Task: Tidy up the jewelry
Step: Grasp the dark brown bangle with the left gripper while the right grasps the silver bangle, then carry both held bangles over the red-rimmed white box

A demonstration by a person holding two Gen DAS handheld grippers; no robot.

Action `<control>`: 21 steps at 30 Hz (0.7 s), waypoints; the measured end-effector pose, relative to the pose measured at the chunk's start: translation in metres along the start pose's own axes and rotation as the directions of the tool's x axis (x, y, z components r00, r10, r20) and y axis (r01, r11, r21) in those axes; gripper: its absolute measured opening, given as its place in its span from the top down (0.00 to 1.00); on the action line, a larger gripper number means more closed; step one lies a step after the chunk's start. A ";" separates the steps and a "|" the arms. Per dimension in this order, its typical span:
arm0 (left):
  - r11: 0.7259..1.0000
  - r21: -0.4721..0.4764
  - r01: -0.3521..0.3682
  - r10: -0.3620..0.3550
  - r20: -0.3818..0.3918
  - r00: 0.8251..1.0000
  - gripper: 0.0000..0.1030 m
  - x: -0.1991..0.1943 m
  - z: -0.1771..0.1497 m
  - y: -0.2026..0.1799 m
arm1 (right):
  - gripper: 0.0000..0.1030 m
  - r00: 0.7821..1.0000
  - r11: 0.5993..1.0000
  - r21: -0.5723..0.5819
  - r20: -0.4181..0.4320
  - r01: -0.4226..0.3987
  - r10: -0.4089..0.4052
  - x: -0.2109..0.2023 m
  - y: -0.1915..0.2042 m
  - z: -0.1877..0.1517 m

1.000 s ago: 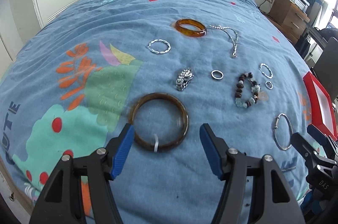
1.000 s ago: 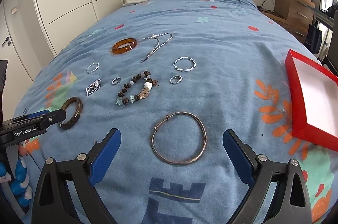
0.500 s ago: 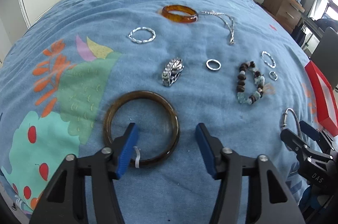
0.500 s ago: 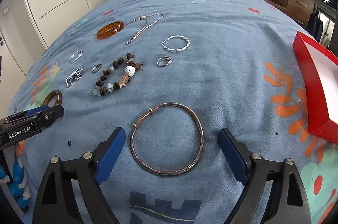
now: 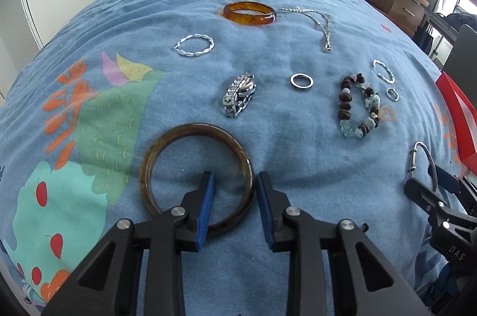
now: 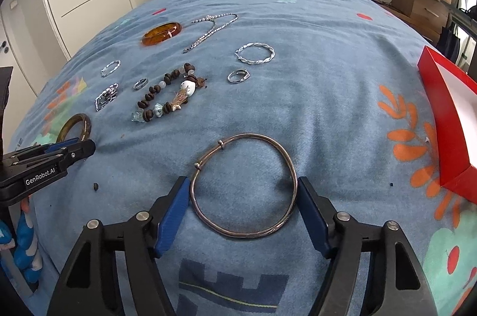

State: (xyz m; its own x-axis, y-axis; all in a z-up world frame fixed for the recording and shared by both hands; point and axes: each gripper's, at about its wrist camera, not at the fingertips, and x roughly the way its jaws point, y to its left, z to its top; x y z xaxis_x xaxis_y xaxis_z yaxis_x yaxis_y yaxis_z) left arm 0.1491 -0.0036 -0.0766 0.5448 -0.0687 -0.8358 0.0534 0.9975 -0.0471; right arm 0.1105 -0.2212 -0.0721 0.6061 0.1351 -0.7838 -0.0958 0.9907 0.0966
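Both my tools have dropped to the bed: my left tool is closing across the dark bangle's rim, my right tool closing around the silver bangle, neither pinched yet.

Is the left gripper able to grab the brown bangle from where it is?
Probably yes. The left gripper straddles the brown bangle's near right rim, one finger inside the ring and one outside, jaws closing. Nothing blocks it.
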 end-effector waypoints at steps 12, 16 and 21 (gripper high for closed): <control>0.997 -0.030 0.072 -0.071 0.024 0.997 0.92 -0.008 0.003 0.006 | 0.32 0.997 0.998 0.017 0.032 -0.067 0.067 -0.017 -0.002 0.002; 0.988 -0.059 0.140 -0.139 0.033 0.990 0.92 -0.019 0.005 0.007 | 0.32 0.996 0.997 0.018 0.044 -0.081 0.081 -0.026 -0.002 0.001; 0.971 -0.095 0.218 -0.215 0.039 0.976 0.92 -0.037 0.007 0.001 | 0.32 0.993 0.995 0.027 0.064 -0.096 0.094 -0.040 -0.005 0.001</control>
State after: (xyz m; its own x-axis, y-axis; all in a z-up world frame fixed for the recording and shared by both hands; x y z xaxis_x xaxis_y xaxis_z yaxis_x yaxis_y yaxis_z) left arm 0.1353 0.0003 -0.0418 0.5528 -0.2826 -0.7839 0.0913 0.9556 -0.2802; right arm 0.0876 -0.2310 -0.0410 0.6439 0.2286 -0.7302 -0.1325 0.9732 0.1879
